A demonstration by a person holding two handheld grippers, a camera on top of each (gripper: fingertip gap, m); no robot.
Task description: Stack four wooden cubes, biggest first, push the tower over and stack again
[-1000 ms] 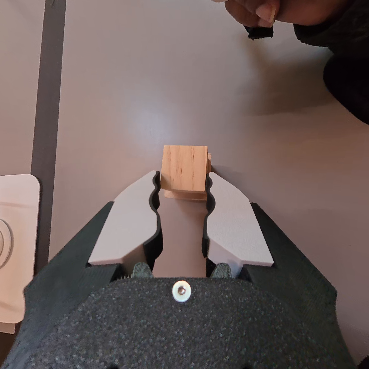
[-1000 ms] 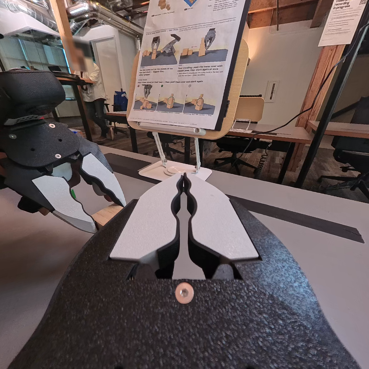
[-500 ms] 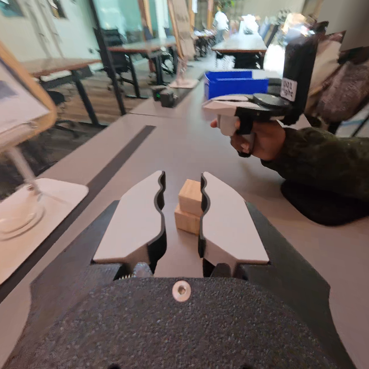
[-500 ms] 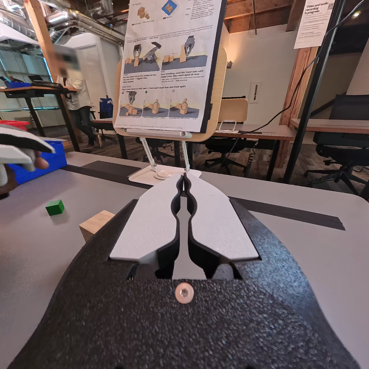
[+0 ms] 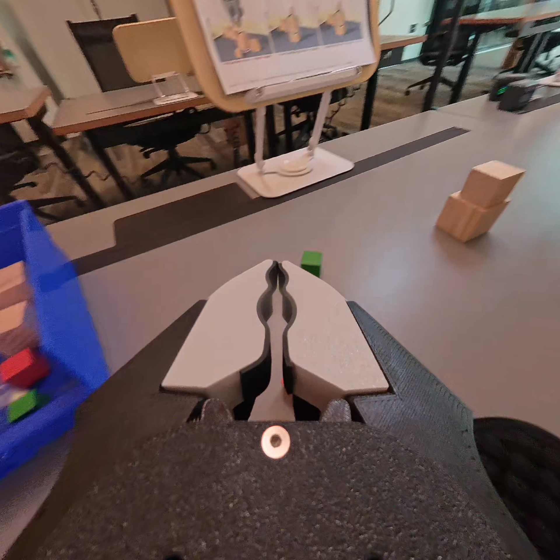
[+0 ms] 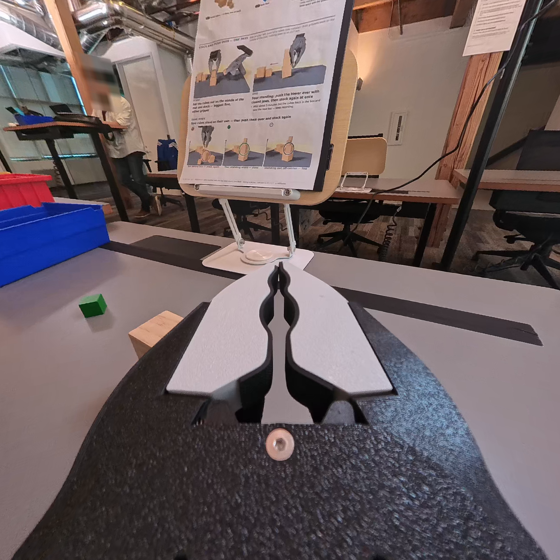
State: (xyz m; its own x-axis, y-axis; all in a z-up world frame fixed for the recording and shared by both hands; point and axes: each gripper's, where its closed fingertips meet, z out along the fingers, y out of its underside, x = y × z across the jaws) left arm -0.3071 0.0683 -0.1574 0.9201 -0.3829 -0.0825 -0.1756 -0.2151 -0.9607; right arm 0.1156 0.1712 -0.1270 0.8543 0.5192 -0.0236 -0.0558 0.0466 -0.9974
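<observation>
Swung away from the two stacked wooden blocks (image 5: 478, 204) it straddled a second ago, the left gripper (image 5: 277, 265) now has its fingertips pressed together on nothing, where before they stood apart on either side of the upper block. That pair stands on its own on the grey table (image 5: 409, 303), well off to the gripper's right, the top block turned a little askew on the lower one and neither touched by any finger.

Going from left to right in the left wrist view: a blue bin (image 5: 51, 348) fills the left edge, blurred, with a red block (image 5: 22, 366) and a green one inside along with pale wooden pieces. Next comes the left gripper, hovering above the tabletop. Just beyond its right fingertip sits a small green cube (image 5: 311, 263), the thing nearest to it, though whether the finger touches it cannot be told. Behind, a white stand (image 5: 295, 174) carries a printed sheet on a wooden board. The stacked blocks come last, far right.

In the right wrist view the order is similar: blue bin (image 6: 51, 233), green cube (image 6: 93, 305), then a corner of a wooden block (image 6: 153, 331) showing beside the gripper's black body. The right gripper (image 6: 279, 268) has not changed, its tips meeting on air above the table and pointing at the stand's base (image 6: 257, 256). A person stands far off at the left.
</observation>
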